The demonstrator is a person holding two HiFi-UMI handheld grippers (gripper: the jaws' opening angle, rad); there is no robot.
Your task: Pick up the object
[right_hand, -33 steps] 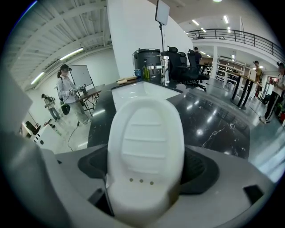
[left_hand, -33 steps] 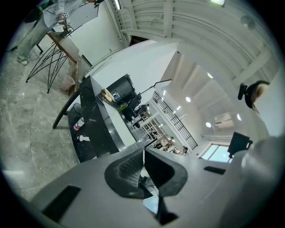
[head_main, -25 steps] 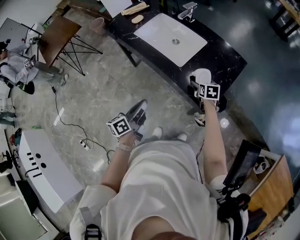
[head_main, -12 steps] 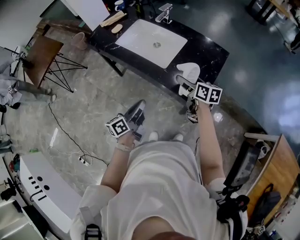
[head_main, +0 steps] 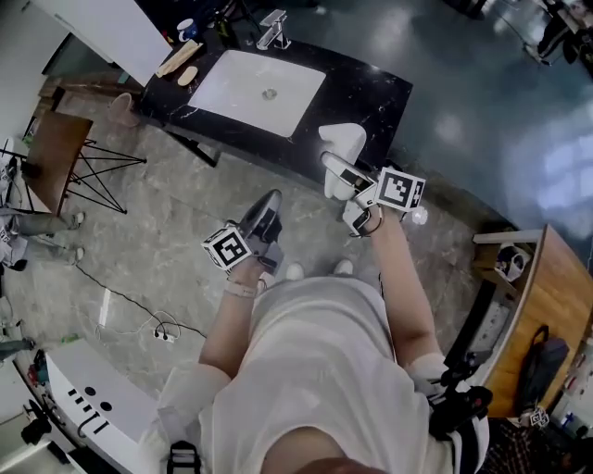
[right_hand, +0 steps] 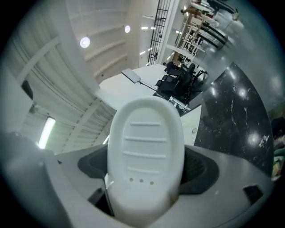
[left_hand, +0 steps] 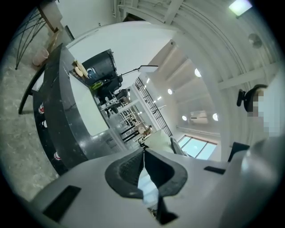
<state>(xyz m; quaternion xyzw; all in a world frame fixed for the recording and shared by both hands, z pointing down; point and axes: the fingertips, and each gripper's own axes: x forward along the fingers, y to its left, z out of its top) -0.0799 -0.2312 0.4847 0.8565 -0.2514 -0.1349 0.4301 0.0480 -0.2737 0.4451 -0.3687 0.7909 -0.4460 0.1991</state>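
The object is a white oval soap dish (right_hand: 147, 147) with raised ribs and three small holes. My right gripper (right_hand: 147, 171) is shut on it, and the dish fills the space between the dark pads. In the head view the dish (head_main: 341, 142) sticks out past my right gripper (head_main: 348, 176), over the near edge of the black counter (head_main: 375, 88). My left gripper (head_main: 265, 218) hangs lower over the stone floor, left of the counter's edge. Seen in the left gripper view, my left gripper (left_hand: 143, 171) has its pads closed together with nothing held.
A white sink basin (head_main: 258, 85) with a tap (head_main: 273, 28) is set in the counter. Wooden brushes (head_main: 179, 63) lie at its far left end. A folding chair (head_main: 56, 159) and cables (head_main: 139, 310) are on the floor to the left. A wooden desk (head_main: 542, 324) stands at the right.
The head view has swung, so the counter and sink now sit further left. My right gripper still holds the dish and has shifted left with it. The left gripper has barely moved.
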